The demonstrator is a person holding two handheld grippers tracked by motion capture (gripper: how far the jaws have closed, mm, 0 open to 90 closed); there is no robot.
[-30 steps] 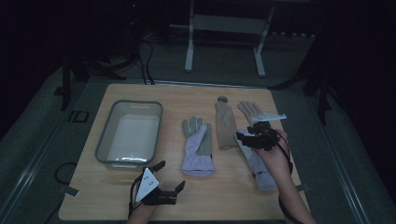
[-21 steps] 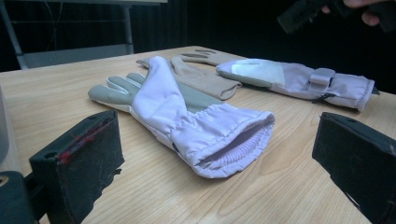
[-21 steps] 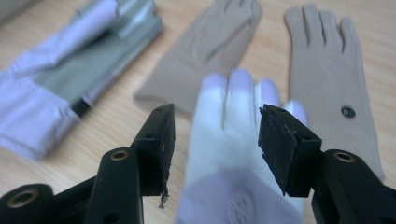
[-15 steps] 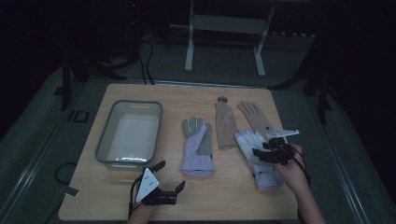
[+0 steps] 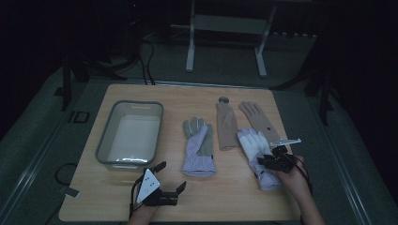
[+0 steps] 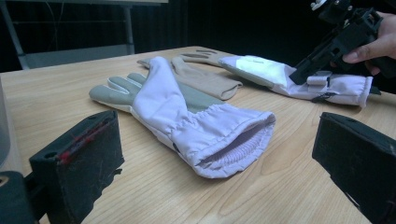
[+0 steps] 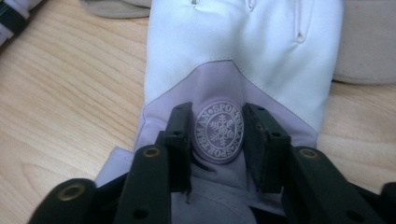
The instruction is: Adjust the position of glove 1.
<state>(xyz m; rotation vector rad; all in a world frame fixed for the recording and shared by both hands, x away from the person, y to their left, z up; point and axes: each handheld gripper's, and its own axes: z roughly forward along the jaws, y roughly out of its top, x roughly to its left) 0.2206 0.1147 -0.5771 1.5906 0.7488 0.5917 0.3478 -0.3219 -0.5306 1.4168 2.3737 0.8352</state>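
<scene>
Having drawn the right gripper (image 5: 274,161) back to the white glove (image 5: 256,152) near the table's right edge, we pinch its cuff, left gripper (image 5: 162,180) gaping idle.

right tool (image 5: 273,161) on white-lilac glove (image 5: 257,152), left tool (image 5: 162,185) at table edge, grey tub (image 5: 105,143), lilac-grey glove (image 5: 199,147), tan gloves (image 5: 227,126)

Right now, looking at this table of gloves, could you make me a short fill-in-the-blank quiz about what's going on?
1. The right gripper has its jaws on either side of a round badge showing a ____ on the white and lilac glove.
2. The clear plastic tub sits at the table's ____ side in the high view.
3. The left gripper is ____, holding nothing.
4. The lilac and grey glove lies ____ on the wooden table.

Missing words: snowflake; left; open; flat
</scene>
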